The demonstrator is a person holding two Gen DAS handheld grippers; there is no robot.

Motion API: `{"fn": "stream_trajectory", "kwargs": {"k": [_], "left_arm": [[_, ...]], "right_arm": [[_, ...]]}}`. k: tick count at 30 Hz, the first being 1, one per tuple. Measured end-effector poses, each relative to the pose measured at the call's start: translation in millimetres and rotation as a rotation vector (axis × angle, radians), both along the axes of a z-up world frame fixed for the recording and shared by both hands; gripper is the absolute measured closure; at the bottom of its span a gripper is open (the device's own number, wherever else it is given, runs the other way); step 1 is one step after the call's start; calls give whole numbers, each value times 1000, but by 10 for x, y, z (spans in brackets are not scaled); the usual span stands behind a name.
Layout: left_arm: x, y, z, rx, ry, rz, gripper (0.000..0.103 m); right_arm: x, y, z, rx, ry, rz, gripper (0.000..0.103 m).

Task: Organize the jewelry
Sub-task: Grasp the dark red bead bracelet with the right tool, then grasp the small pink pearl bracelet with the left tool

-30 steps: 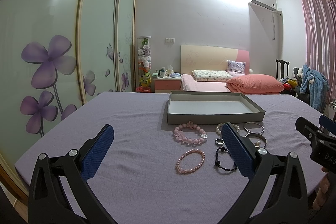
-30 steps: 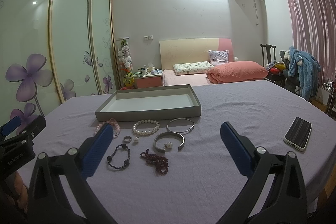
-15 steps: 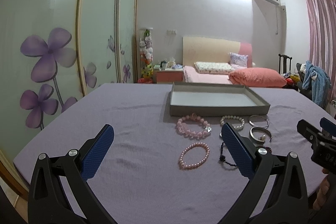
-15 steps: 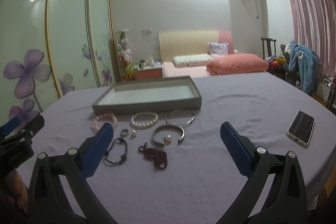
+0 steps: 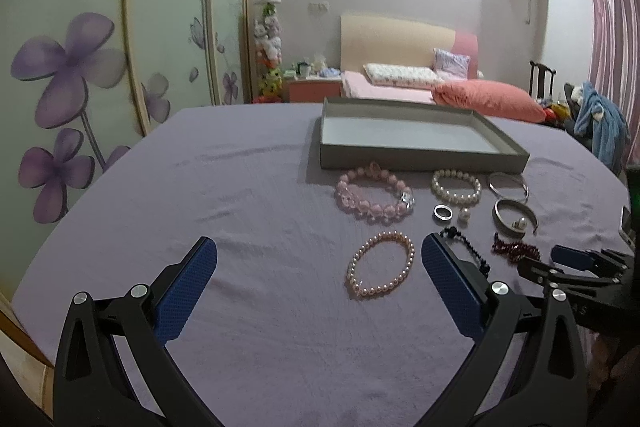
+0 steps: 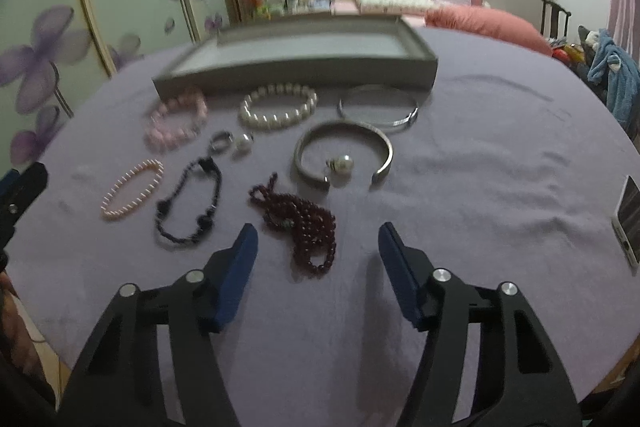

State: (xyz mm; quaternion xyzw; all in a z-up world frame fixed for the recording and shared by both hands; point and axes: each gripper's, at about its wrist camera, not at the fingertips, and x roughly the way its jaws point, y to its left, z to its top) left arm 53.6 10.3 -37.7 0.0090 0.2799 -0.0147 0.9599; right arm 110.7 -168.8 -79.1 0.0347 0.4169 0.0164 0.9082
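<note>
Jewelry lies on the purple tablecloth in front of an empty grey tray (image 5: 420, 157) (image 6: 296, 73). My left gripper (image 5: 318, 265) is open and empty, near a small pink pearl bracelet (image 5: 380, 265). My right gripper (image 6: 318, 247) is open and empty, just short of a dark red bead necklace (image 6: 300, 223). Beyond lie a black bead bracelet (image 6: 192, 203), a silver cuff (image 6: 344, 151) with a pearl, a white pearl bracelet (image 6: 278, 105), a large pink bead bracelet (image 5: 374, 193), a thin silver bangle (image 6: 378, 105) and a ring (image 5: 443, 213).
A phone (image 6: 628, 215) lies at the table's right edge. Sliding wardrobe doors with purple flowers (image 5: 68, 87) stand on the left. A bed with a pink pillow (image 5: 488, 99) is behind the table.
Both grippers have tilted down and moved forward toward the jewelry. The right gripper has come close over the dark red necklace, and its jaws stand narrower.
</note>
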Motion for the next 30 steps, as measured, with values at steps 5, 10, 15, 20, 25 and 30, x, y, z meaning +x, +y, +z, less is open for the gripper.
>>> {"fn": "stream_trajectory", "kwargs": {"k": [5, 10, 15, 20, 25, 30], "left_arm": [[117, -17, -48, 32, 54, -31, 2], [234, -47, -110, 46, 103, -68, 2], [380, -133, -197, 73, 162, -115, 10], [533, -154, -280, 74, 219, -133, 27], [613, -183, -367, 71, 265, -149, 41], [634, -194, -403, 66, 290, -160, 64]], "right_arm": [[61, 61, -1, -45, 4, 25, 74], [76, -10, 5, -30, 8, 33, 94], [84, -63, 8, -22, 7, 17, 94], [92, -65, 9, -23, 1, 19, 94], [94, -70, 6, -21, -2, 21, 94], [94, -74, 10, -17, -4, 22, 94]]}}
